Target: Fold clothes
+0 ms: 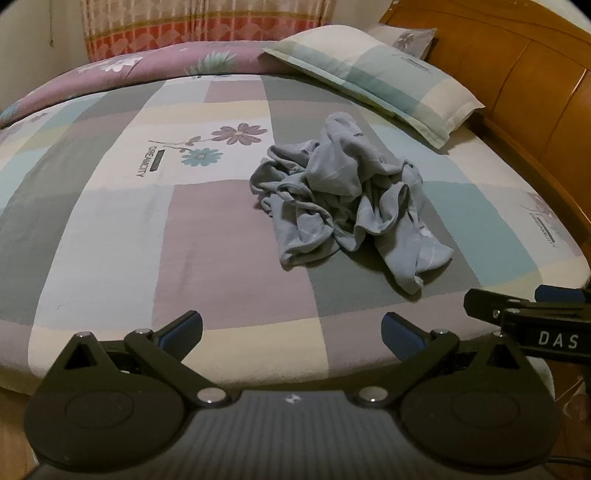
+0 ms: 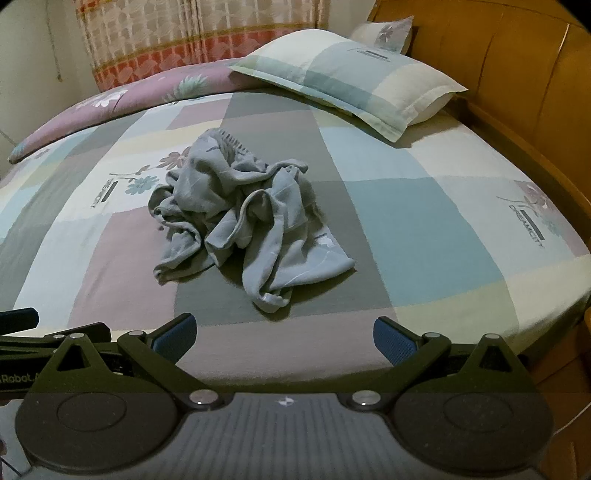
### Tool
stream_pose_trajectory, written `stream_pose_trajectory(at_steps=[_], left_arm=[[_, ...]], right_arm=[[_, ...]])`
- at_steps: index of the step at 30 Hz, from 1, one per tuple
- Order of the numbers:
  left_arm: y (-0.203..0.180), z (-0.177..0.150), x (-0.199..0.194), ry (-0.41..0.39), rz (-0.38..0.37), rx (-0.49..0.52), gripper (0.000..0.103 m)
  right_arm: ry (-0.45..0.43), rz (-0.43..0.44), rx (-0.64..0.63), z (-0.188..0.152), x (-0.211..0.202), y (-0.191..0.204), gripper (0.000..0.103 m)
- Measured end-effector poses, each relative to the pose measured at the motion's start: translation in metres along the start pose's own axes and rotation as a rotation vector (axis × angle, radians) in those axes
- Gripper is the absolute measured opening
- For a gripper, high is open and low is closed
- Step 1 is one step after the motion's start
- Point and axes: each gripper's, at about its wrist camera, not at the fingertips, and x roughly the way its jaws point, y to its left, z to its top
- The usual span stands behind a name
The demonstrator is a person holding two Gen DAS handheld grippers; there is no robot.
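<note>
A crumpled pale blue-grey garment [image 1: 343, 192] lies in a heap near the middle of the bed; the right wrist view shows the same garment [image 2: 243, 218] left of centre. My left gripper [image 1: 291, 334] hovers over the bed's near edge, open, nothing between its blue pads, well short of the heap. My right gripper [image 2: 284, 338] is also open and empty at the near edge. The right gripper's body [image 1: 532, 321] shows at the right of the left wrist view, and the left gripper's body [image 2: 55, 338] at the left of the right wrist view.
The bed sheet [image 1: 221, 240] is a patchwork of pastel squares with flower prints. A checked pillow [image 1: 380, 74] lies at the far right by the wooden headboard [image 1: 517, 74]. A folded mauve quilt [image 1: 147, 66] runs along the far edge, below a curtain [image 1: 203, 22].
</note>
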Motion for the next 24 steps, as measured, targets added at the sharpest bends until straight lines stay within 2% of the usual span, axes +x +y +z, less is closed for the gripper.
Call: stream_pose_trajectory(at_steps=[16,24], left_arm=[[0.0000,0.0032,0.0038,-0.038,0.012,0.029,0.102],[0.0074,0.0040,0.0053,-0.110,-0.015,0.009,0.102]], right_arm=[[0.001,0.001,0.006,0.0002,0.0038,-0.0016,0.103],[0.009,0.003,0.007,0.0009,0.0087,0.0005,0.103]])
